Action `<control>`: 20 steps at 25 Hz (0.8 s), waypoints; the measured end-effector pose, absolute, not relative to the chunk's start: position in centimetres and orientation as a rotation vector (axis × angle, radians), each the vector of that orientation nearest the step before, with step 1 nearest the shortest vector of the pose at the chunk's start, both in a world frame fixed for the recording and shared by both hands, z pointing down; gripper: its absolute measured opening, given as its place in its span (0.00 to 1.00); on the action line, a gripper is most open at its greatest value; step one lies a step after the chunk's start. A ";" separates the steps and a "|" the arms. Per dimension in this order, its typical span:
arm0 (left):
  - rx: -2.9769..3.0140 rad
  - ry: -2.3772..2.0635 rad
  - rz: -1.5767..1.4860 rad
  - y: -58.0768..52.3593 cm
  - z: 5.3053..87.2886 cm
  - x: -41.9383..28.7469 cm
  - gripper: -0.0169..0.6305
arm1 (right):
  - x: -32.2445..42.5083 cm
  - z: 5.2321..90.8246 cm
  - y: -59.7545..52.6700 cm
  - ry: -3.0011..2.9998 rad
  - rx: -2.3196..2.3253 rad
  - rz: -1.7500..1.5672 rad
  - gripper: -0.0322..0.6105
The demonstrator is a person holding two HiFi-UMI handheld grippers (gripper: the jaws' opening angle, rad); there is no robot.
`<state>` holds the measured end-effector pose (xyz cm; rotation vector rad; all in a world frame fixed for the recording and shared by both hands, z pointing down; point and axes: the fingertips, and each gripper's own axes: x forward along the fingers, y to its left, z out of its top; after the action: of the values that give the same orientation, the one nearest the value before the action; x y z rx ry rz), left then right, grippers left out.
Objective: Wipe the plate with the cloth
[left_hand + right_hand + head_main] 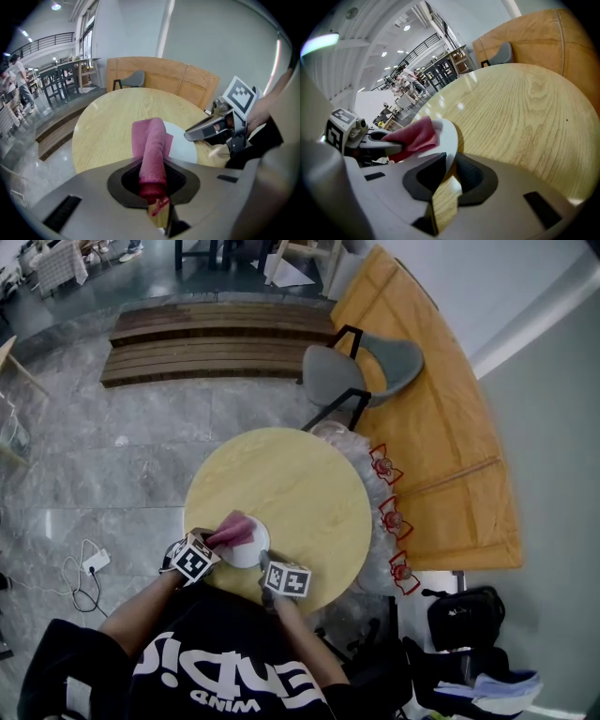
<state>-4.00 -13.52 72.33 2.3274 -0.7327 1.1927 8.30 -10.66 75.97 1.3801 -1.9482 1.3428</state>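
The left gripper (152,182) is clamping its jaws on the rolled end of the pink cloth (151,140), which only the left gripper view is showing clearly. The cloth is running forward out of the jaws and draping onto the white plate (185,146). The right gripper view is showing what the head view is hiding: the right gripper (449,172) is pinching the plate's near rim between nearly closed jaws. In the head view, both grippers are meeting over the plate at the near edge of the round wooden table (300,474), with the cloth lying across the plate's left part. Beyond the table, a grey chair (370,367) is standing beside a curved wooden bench (441,427).
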 end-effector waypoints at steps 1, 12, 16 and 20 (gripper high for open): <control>2.326 -0.758 1.179 -14.1 72.1 -4.3 0.11 | 8.3 76.0 -10.6 -1.948 1.379 1.343 0.18; 2.361 -0.876 0.973 -18.8 64.9 -5.1 0.11 | 8.3 74.6 -10.2 -1.963 1.305 1.339 0.18; 2.411 -0.857 0.938 -19.4 62.1 -3.9 0.11 | 9.0 71.5 -11.3 -2.028 1.344 1.259 0.18; 2.503 -0.838 0.831 -19.5 57.6 -1.7 0.11 | 9.5 63.7 -13.8 -2.189 1.447 1.020 0.18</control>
<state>-1.72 -19.46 57.61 2.5034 -0.8375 0.8306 9.55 -13.77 63.67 1.4472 -2.1887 1.0204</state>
